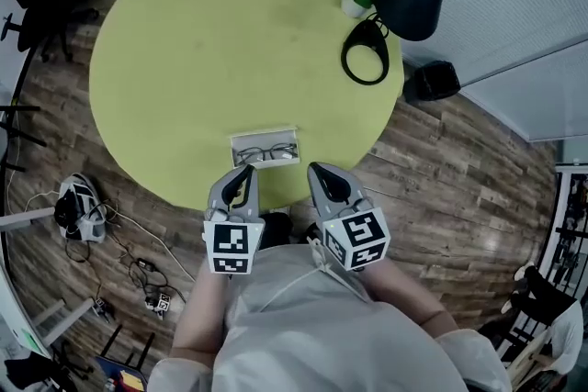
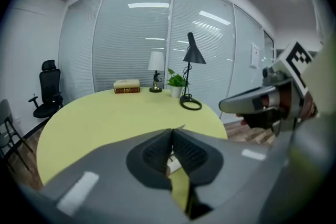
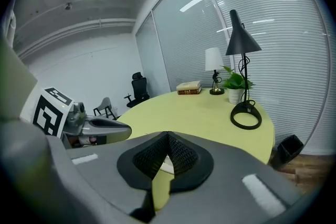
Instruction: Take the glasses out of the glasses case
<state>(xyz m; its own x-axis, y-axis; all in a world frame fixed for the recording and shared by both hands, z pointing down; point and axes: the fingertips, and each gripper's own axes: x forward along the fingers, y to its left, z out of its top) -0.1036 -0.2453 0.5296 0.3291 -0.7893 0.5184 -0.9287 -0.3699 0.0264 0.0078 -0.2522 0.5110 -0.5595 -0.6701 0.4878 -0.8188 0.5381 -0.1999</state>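
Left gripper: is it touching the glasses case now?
Cannot tell. In the head view the left gripper tips end right at the near edge of the glasses case; no gap or contact shows. Its own view hides most of it.

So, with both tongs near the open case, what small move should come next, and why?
Probably open the right tongs and ease them forward over the glasses. They and the left tongs are shut, just short of the open glasses case, where the glasses lie uncovered.

soft even light, fisheye-warped edges
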